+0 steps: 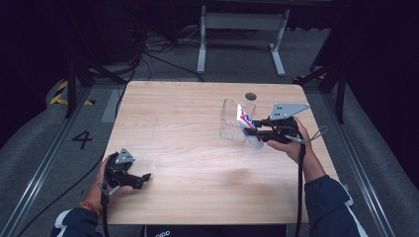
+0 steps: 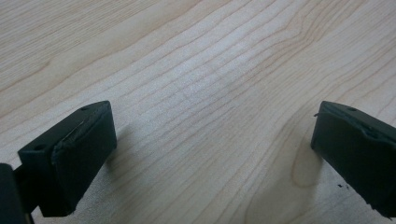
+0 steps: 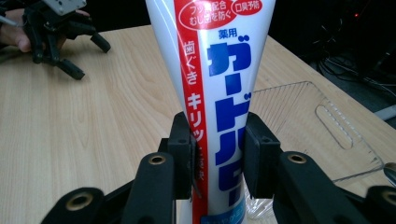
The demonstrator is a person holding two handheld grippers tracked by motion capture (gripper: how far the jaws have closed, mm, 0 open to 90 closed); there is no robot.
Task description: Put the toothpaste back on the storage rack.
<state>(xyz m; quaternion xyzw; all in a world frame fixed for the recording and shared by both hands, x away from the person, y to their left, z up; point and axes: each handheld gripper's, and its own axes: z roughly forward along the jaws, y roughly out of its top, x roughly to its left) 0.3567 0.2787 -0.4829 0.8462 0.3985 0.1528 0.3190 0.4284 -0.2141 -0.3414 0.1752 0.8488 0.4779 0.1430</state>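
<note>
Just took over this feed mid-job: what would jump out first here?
The white toothpaste tube with red and blue Japanese lettering, clamped in the right claw over the table's right side. Just beyond it sits a clear plastic tray. The left claw rests open near the front-left corner, holding nothing.

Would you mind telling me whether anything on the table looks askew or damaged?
Nothing stands out. The right gripper holds the toothpaste tube by the clear tray, and the left gripper rests open on the table.

Dark navy sleeves with white trim are covering both forearms.
Black two-jaw left gripper (image 1: 141, 179) and right gripper (image 1: 256, 128) are wearing grey three-cornered plates, trailing black cables, showing brass-ringed screw holes.
</note>
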